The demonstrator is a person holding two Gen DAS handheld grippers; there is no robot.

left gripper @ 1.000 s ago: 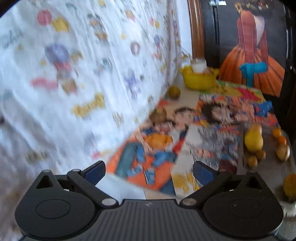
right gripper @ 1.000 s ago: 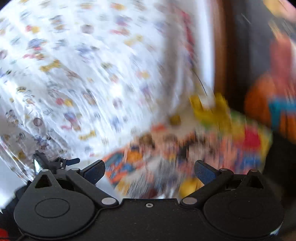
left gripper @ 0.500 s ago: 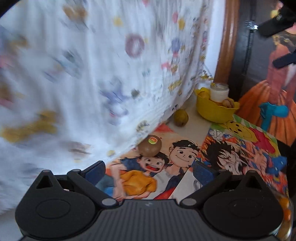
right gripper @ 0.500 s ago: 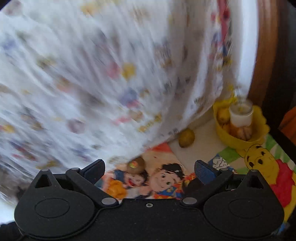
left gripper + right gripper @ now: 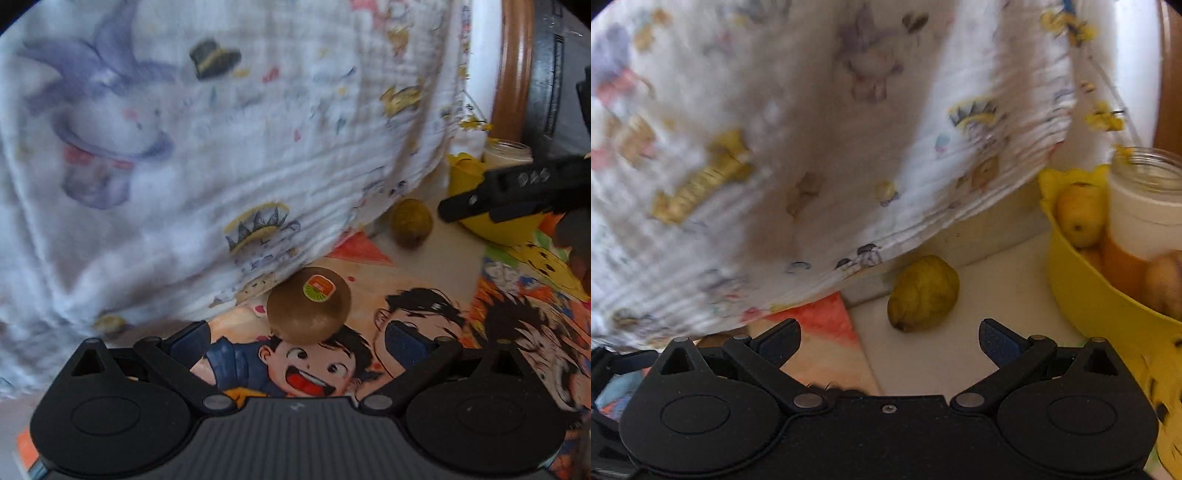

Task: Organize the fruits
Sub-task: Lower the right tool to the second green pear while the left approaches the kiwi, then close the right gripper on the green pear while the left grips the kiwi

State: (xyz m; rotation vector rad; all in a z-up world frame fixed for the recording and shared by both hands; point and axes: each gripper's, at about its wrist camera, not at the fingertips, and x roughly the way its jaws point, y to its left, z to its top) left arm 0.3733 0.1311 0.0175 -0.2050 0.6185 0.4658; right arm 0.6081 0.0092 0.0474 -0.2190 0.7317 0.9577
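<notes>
left gripper [image 5: 297, 338]: jaws wide open, empty, has closed in on stickered kiwi [image 5: 308, 304], now just ahead between fingertips | right gripper [image 5: 889, 341]: wide open, empty, advanced to yellow-green pear [image 5: 923, 294] just ahead, yellow bowl [image 5: 1082, 288] right | both near pre-grasp

The yellow bowl [image 5: 1082, 291] runs off the right edge; the printed cloth [image 5: 812, 147] is blurred.
</notes>
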